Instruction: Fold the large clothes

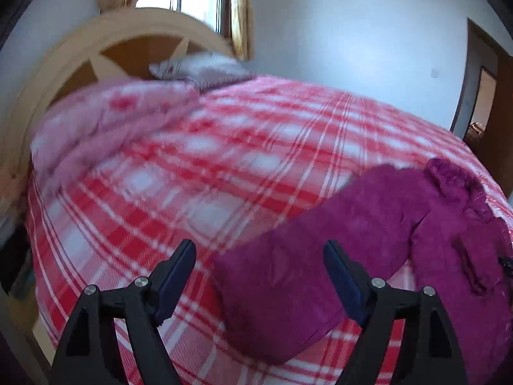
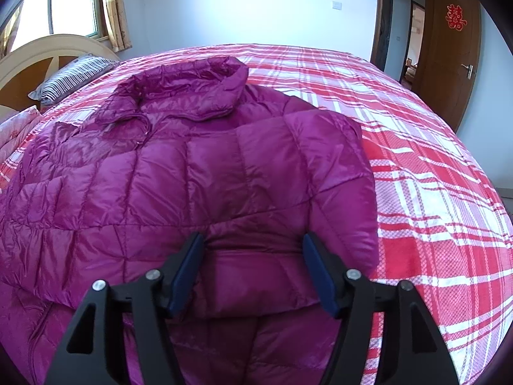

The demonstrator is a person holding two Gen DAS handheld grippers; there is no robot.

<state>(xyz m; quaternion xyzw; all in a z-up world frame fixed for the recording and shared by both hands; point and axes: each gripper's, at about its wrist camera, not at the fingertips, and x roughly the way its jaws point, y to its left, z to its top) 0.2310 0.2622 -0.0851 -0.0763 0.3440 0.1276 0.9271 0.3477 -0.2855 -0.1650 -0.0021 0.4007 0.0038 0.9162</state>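
A magenta quilted down jacket (image 2: 198,173) lies on the red and white plaid bed (image 2: 416,166), collar (image 2: 189,89) toward the far side. Its right sleeve is folded across the body. My right gripper (image 2: 253,250) is open over the folded sleeve end (image 2: 253,276), jaws either side of it, not closed. In the left wrist view one sleeve (image 1: 307,250) stretches out left from the jacket body (image 1: 465,231). My left gripper (image 1: 259,256) is open above that sleeve's cuff end, holding nothing.
A striped pillow (image 2: 70,77) and a pink quilt (image 1: 105,125) lie by the wooden headboard (image 1: 105,48). A window with gold curtains (image 2: 115,9) is behind it. A brown door (image 2: 452,61) stands open at the far right.
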